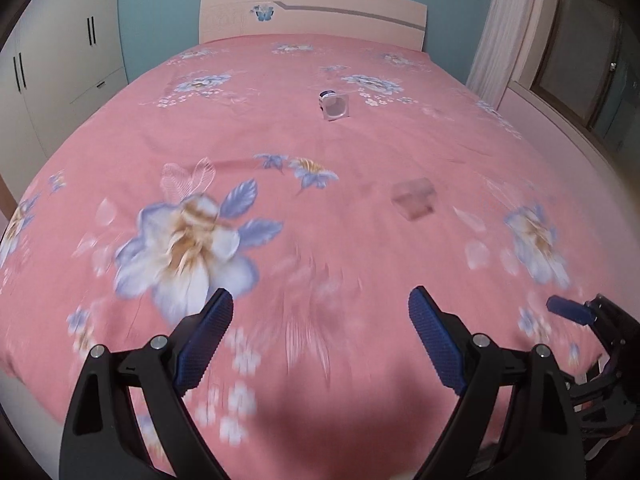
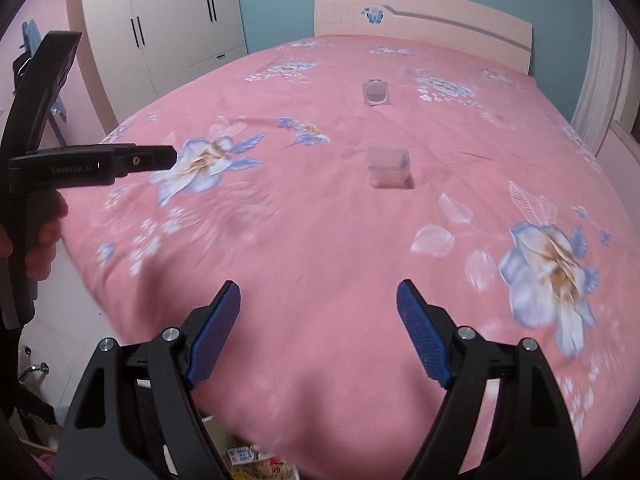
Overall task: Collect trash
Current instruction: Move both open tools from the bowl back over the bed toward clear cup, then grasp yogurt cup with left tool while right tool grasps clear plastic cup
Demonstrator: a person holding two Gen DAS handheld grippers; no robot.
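White lettering runs along the side of the left gripper's black body in the right wrist view, too blurred to read with certainty. Two pieces of clear plastic trash lie on the bed (image 1: 280,140), which is covered with a pink sheet printed with blue and white flowers. The farther one is a clear container (image 1: 334,105) lying on its side with a dark blue part at its far end; what is in it cannot be told. The nearer one is a clear plastic cup (image 2: 389,167), also on its side, well apart from the container and closer to both grippers. The left gripper (image 1: 320,320) hangs over the near part of the sheet, its jaws wide open with nothing between them. The right gripper (image 2: 319,312) is just beside it, jaws likewise spread and empty. A headboard (image 1: 312,12) with a blue butterfly stands at the far end, a white wardrobe (image 2: 168,28) at the left, a curtain (image 1: 508,28) at the right. Below the bed's near edge sits some printed packaging (image 2: 248,456)
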